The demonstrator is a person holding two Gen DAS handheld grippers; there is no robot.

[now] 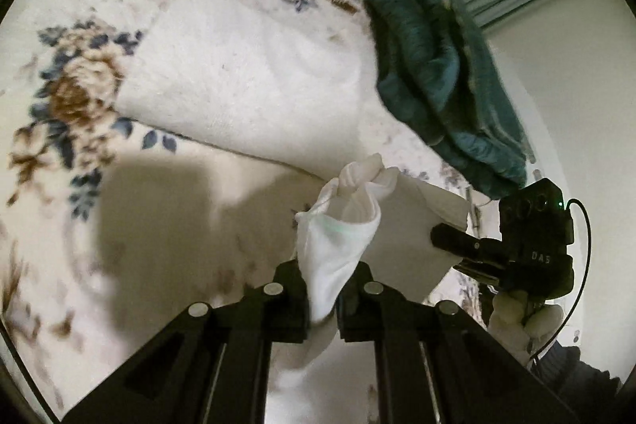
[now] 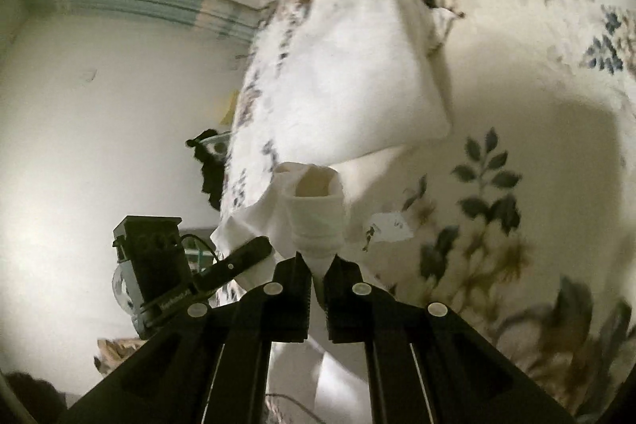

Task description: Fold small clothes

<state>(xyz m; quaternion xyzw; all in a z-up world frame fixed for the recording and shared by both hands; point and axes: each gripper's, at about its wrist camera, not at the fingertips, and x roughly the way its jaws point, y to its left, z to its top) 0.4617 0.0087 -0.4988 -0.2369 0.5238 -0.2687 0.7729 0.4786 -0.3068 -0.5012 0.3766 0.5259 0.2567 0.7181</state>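
Left gripper (image 1: 322, 275): nearest the lens, black two-finger tool, jaws drawn narrow and pinched on a small white thin-fabric garment (image 1: 338, 241); cloth bunched into a cone above the pads, slack tail hung below.
Right gripper (image 2: 317, 267): jaws nearly closed, clamped on the same white garment (image 2: 316, 217) at a rolled, tube-like end with an open mouth.
Garment position: lifted clear of the cream floral blanket (image 1: 79, 98), stretched between the two tools, just in front of a folded white towel (image 1: 246, 86).
Nearby: crumpled dark teal cloth (image 1: 437, 82) at the blanket's far edge, well apart from the garment; pale wall (image 2: 99, 106) beyond.
Risk, twist: held ends bunched rather than flat, so likely a lumpy or skewed fold if laid down as gathered.
Risk, slip: thin fabric in narrow pinches, likely to pull free under uneven tension between the tools.
Risk, snag: hanging tail possibly trapped under the fold or dragged across the towel.
Unclear: garment type, hidden by the bunching and blur.
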